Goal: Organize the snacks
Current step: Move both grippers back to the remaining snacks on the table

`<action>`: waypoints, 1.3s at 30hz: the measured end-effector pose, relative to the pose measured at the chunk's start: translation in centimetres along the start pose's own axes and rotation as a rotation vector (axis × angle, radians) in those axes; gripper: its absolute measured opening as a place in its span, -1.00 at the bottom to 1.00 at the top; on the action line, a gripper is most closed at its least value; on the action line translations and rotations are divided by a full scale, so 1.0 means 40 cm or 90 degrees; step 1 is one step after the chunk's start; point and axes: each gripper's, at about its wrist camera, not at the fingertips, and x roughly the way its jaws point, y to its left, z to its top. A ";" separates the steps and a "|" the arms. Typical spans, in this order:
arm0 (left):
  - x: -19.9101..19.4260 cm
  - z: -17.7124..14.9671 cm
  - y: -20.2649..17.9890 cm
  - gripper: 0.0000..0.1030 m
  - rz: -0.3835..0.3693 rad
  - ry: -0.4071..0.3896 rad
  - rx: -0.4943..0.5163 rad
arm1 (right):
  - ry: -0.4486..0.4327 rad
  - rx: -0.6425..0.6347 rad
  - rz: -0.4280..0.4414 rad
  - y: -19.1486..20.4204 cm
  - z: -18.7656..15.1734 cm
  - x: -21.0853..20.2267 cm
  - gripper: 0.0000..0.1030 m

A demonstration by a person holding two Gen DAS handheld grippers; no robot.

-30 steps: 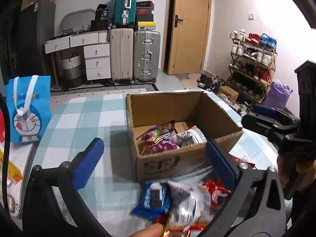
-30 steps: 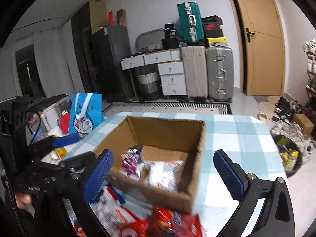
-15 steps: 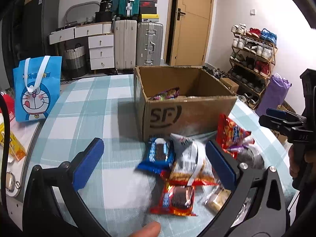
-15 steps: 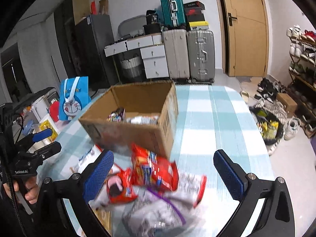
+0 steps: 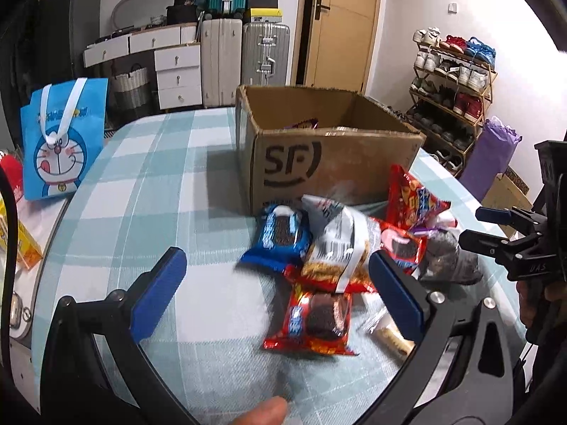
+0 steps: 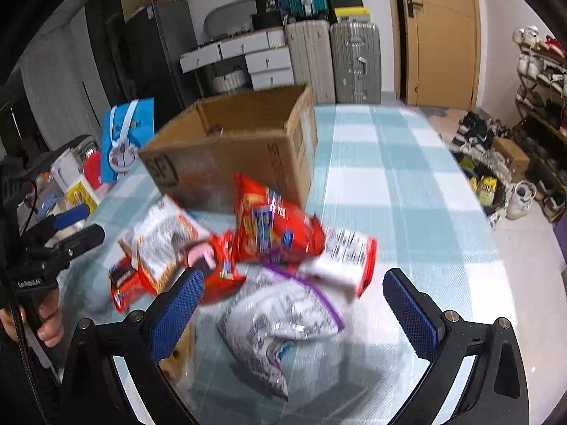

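Note:
A cardboard box stands on the checked tablecloth, with a purple packet peeking from inside. A pile of snack packets lies in front of it: a blue cookie pack, a white-and-red bag, a red cookie pack and a tall red bag. My left gripper is open above the near side of the pile. My right gripper is open over a white-and-purple bag. Neither holds anything.
A blue cartoon gift bag stands at the table's left edge beside yellow boxes. Suitcases, drawers and a door are behind; a shoe rack and a purple bag lie to the right. The tablecloth left of the box is bare.
Both grippers have pulled back and dropped from above the box toward the snack pile in front of it. Both stayed open and empty.

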 end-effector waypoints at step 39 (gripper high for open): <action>0.088 -0.067 -0.017 0.99 -0.015 0.081 0.030 | 0.087 0.018 0.030 -0.059 -0.037 0.051 0.93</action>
